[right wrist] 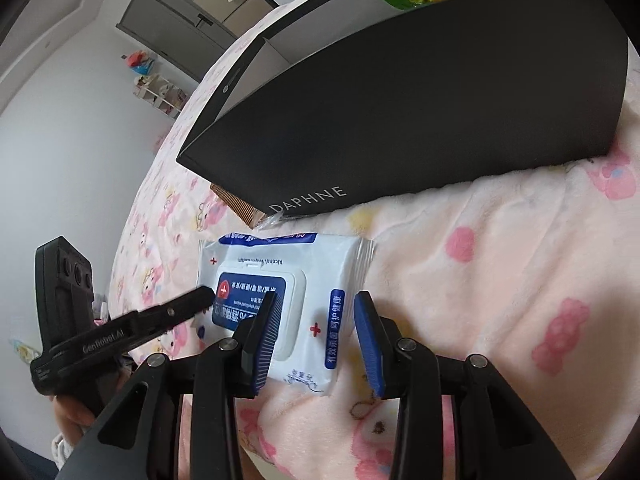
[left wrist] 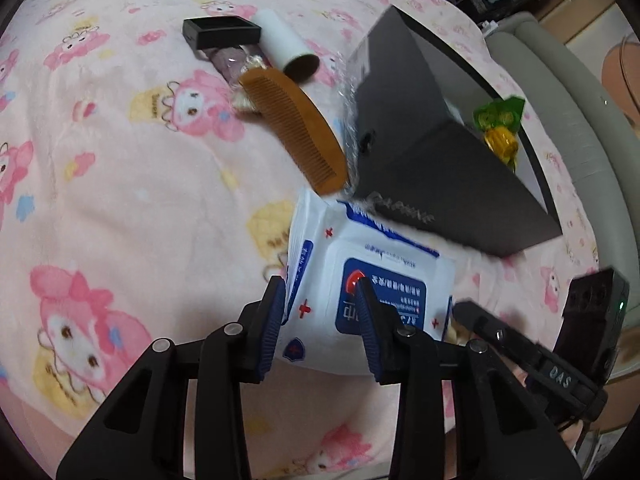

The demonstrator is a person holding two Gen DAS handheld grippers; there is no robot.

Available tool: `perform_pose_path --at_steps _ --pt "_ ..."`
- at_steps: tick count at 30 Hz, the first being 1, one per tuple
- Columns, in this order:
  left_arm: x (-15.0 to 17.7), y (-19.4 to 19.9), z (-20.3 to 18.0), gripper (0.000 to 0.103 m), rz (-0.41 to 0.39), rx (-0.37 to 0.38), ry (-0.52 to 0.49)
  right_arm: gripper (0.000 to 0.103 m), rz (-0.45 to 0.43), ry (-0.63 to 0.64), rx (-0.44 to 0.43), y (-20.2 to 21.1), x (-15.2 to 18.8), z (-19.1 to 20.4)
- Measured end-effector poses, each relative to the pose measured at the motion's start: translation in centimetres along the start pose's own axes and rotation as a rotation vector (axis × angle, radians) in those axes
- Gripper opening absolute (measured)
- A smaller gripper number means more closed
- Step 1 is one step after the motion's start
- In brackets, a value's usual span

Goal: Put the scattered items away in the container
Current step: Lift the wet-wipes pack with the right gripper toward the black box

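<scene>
Surface: pink fleece blanket (left wrist: 120, 200) with cartoon print, covering a bed; grey cabinet and white wall at 10–11 o'clock in the right wrist view.

Nearest: left gripper (left wrist: 320, 320), jaws partly open, straddling the near-left corner of a white and blue wet-wipe pack (left wrist: 360, 268). One blue pad lies over the pack's label, the other at its left edge; no clear clamping seen, pack lies flat on the blanket. Right gripper (right wrist: 316, 332) also partly open, its jaws either side of the pack's (right wrist: 296, 280) near-right end, left pad over the flip lid, right pad just off the edge. Whether the pads press: cannot tell. Pack not lifted.

Beyond the pack, toward 12–1 o'clock: dark open box (left wrist: 440, 168) marked DAPHNE, its near wall just beside the pack. Green and yellow snack packet (left wrist: 500, 120) inside it.

At 11 o'clock from the pack: brown wooden comb (left wrist: 296, 132), one end touching the box wall. Farther, at 11 o'clock: white cylinder with dark end (left wrist: 284, 46), clear wrapped item (left wrist: 232, 64), small black case (left wrist: 220, 32), clustered together.
</scene>
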State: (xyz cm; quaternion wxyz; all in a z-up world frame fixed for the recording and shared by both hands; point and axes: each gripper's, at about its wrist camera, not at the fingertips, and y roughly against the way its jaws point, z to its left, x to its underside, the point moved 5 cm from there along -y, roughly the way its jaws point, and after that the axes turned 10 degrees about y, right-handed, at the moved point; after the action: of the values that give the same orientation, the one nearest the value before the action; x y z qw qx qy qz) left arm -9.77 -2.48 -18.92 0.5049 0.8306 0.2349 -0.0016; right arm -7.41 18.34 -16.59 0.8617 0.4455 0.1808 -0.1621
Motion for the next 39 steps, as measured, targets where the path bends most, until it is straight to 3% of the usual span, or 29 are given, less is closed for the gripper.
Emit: perform_pose_path --at_steps 4,8,15,20,26,30,39 --pt "-1.6 -0.9 0.9 0.035 0.015 -0.001 0.02 0.042 0.042 0.007 -0.026 -0.7 0.7 0.4" --pt "-0.5 -1.3 0.7 0.035 0.026 -0.007 0.008 0.043 0.075 0.027 -0.014 -1.8 1.3 1.0" --pt "2.8 0.0 0.3 0.034 0.116 0.084 0.015 0.045 -0.022 0.002 -0.032 -0.2 -0.1 0.8" --pt "2.3 1.4 0.7 0.034 0.078 0.077 0.011 0.045 -0.046 -0.038 -0.011 0.5 -0.7 -0.6" --pt "0.0 -2.2 0.1 0.043 0.08 0.041 0.014 0.045 0.04 -0.006 0.027 -0.7 -0.1 -0.6" --pt "0.7 -3.1 -0.3 0.049 0.102 0.07 0.033 0.047 0.068 0.046 0.05 -2.0 0.3 0.2" --pt "1.9 -1.5 -2.2 0.045 0.134 0.136 -0.012 0.046 0.054 0.056 0.017 -1.1 0.2 0.6"
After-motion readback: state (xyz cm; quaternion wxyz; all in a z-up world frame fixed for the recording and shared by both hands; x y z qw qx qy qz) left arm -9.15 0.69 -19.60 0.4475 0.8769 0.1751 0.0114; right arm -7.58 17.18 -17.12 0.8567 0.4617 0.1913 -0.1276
